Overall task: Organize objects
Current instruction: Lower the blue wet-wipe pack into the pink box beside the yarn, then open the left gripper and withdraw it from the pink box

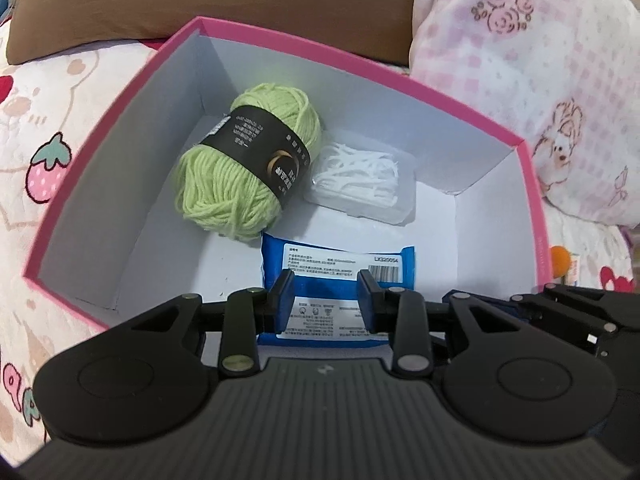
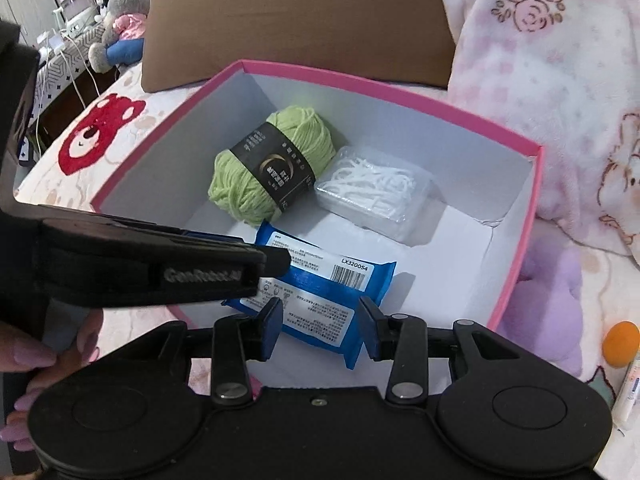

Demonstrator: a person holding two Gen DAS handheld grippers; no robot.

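Box: pink box (image 2: 516, 280) with a white inside, sitting on the bed, everything below is placed relative to it.
Yarn: light green yarn ball (image 1: 248, 160) lies in the box toward the far left corner, black paper band around it; there's print and a gold ring on the band but I can't read it.
Clear case: see-through plastic case (image 2: 380, 196) full of white floss picks, in the box right beside the yarn, on its right, looks like touching.
Blue pack: blue wipes pack (image 2: 320, 284) lies flat on the box floor at the near side, white label reads "LX320054" with a barcode, the rest is too small to read.
Left gripper (image 1: 326, 298): fingers spread apart over the near end of the blue pack, nothing pinched. Its side reads "GenRobot.AI" in the right wrist view.
Right gripper (image 2: 318, 330): fingers also apart, hovering above the pack's near end, gripping nothing.
Outside the box: brown cardboard (image 1: 208, 0) behind the far wall, orange ball (image 2: 622, 344) on the bed past the right wall, red bear print (image 2: 96, 136) on the bedding to the left.
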